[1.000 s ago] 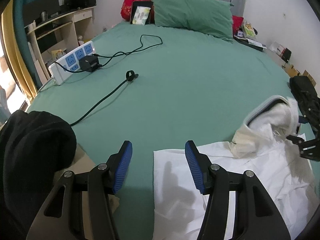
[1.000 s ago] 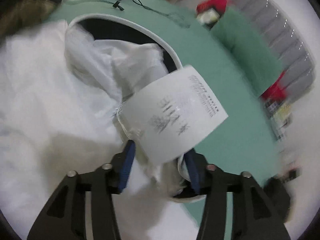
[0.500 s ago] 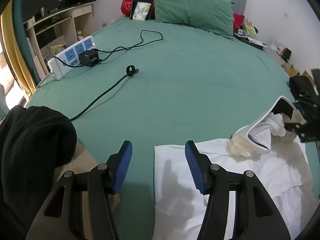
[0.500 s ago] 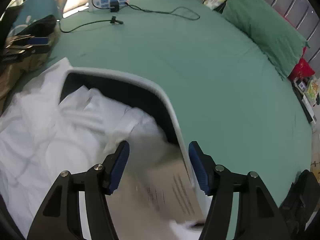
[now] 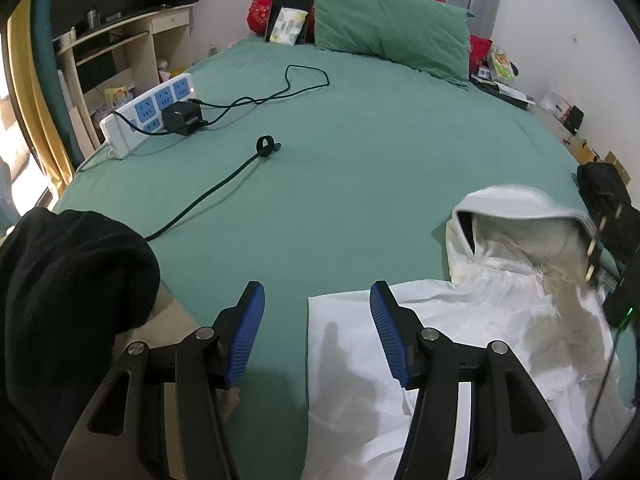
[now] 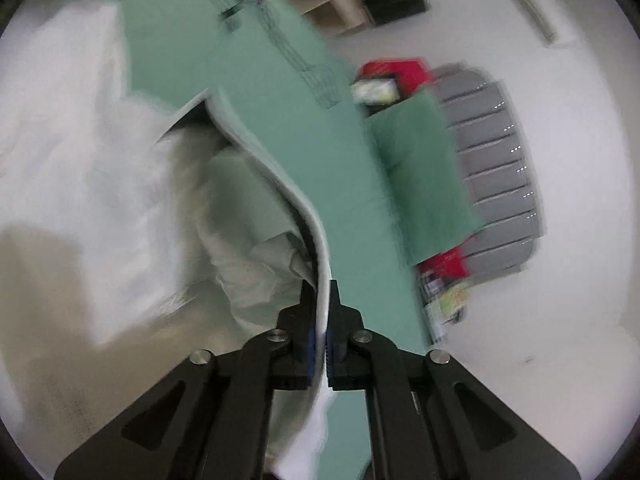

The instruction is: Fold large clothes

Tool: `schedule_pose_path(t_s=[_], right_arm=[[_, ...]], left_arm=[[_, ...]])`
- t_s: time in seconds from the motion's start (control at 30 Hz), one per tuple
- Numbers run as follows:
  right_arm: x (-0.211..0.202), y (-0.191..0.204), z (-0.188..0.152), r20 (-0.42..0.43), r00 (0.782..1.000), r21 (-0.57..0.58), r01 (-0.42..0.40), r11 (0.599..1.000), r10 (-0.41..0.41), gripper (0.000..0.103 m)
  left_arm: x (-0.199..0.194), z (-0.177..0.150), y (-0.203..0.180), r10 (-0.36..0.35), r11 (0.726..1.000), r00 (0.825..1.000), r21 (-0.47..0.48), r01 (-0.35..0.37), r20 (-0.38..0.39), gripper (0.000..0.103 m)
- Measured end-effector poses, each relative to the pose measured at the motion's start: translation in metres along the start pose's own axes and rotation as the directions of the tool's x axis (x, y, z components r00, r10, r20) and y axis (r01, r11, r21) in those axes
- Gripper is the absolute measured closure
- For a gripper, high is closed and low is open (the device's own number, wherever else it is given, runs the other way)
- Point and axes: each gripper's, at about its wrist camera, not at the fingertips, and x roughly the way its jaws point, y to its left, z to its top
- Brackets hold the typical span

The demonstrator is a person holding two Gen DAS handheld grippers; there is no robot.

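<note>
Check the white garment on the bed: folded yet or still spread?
Not folded. The white garment lies crumpled and spread on the green bed, its collar edge lifted, pinched in the closing right hand-held gripper.

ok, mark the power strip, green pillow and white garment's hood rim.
power strip point(image 5: 146, 118), left wrist view, white casing top.
green pillow point(image 5: 390, 32), left wrist view, middle of face.
hood rim point(image 5: 516, 198), left wrist view, top edge.

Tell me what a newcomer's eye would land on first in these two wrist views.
First, the white garment spread on the near right part of the green bed, its collar edge pinched between the closing fingers of the right gripper. Next, the left gripper, open and empty above the garment's near corner. Then the white power strip with its black cable at the bed's far left.
</note>
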Motion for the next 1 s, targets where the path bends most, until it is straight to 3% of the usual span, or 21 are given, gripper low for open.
schedule_pose_path(t_s=[0.07,0.13,0.2,0.23,0.3,0.47,0.57,0.7,0.8,0.9,0.93,1.0], right_arm=[[0.002,0.014,-0.016,-0.037,0.99,0.034,-0.132,0.991,0.134,0.083],[0.0,0.013,-0.027,-0.052,0.972,0.104,-0.222,0.969,0.228,0.057],[-0.005,-0.007,-0.038,-0.017,0.944,0.227,-0.319,0.92,0.331,0.041],[-0.007,-0.024,-0.043,0.021,0.919,0.308,-0.38,0.872,0.393,0.036],[-0.009,-0.062,-0.053,0.101,0.874,0.443,-0.467,0.765,0.475,0.035],[0.012,-0.14,-0.055,0.236,0.831,0.59,-0.535,0.605,0.504,0.024],[0.045,-0.175,-0.056,0.277,0.826,0.642,-0.539,0.545,0.49,0.024],[0.1,-0.187,-0.061,0.207,0.828,0.737,-0.482,0.473,0.522,0.024],[0.132,-0.17,-0.055,0.182,0.767,0.751,-0.512,0.417,0.615,0.024],[0.138,-0.136,-0.04,0.171,0.698,0.701,-0.582,0.411,0.695,0.024],[0.14,-0.122,-0.033,0.17,0.654,0.678,-0.62,0.394,0.737,0.024],[0.144,-0.105,-0.024,0.16,0.595,0.646,-0.666,0.372,0.788,0.024]], left_arm=[[0.0,-0.001,-0.001,0.0,1.0,1.0,0.008,0.0,-0.004,0.045],[-0.001,-0.002,-0.002,0.002,1.0,1.0,0.015,-0.002,-0.004,0.045],[-0.001,-0.001,-0.001,0.005,1.0,1.0,0.014,-0.005,-0.005,0.045],[0.0,0.0,0.0,0.007,1.0,1.0,0.01,-0.006,-0.006,0.045],[0.002,0.001,0.003,0.009,1.0,1.0,-0.001,-0.009,-0.007,0.045],[0.006,0.003,0.009,0.022,1.0,1.0,-0.017,-0.022,-0.006,0.045],[0.009,0.003,0.01,0.034,0.999,0.999,-0.013,-0.034,-0.007,0.045],[0.013,0.004,0.009,0.039,0.999,0.999,-0.01,-0.04,-0.007,0.045],[0.014,0.003,0.008,0.05,0.999,0.999,0.004,-0.05,-0.012,0.045],[0.014,0.004,0.009,0.053,0.999,0.999,0.003,-0.053,-0.006,0.045],[0.014,0.004,0.01,0.061,0.998,0.998,0.004,-0.061,-0.002,0.045],[0.014,0.004,0.012,0.073,0.997,0.997,0.004,-0.073,0.0,0.045]])
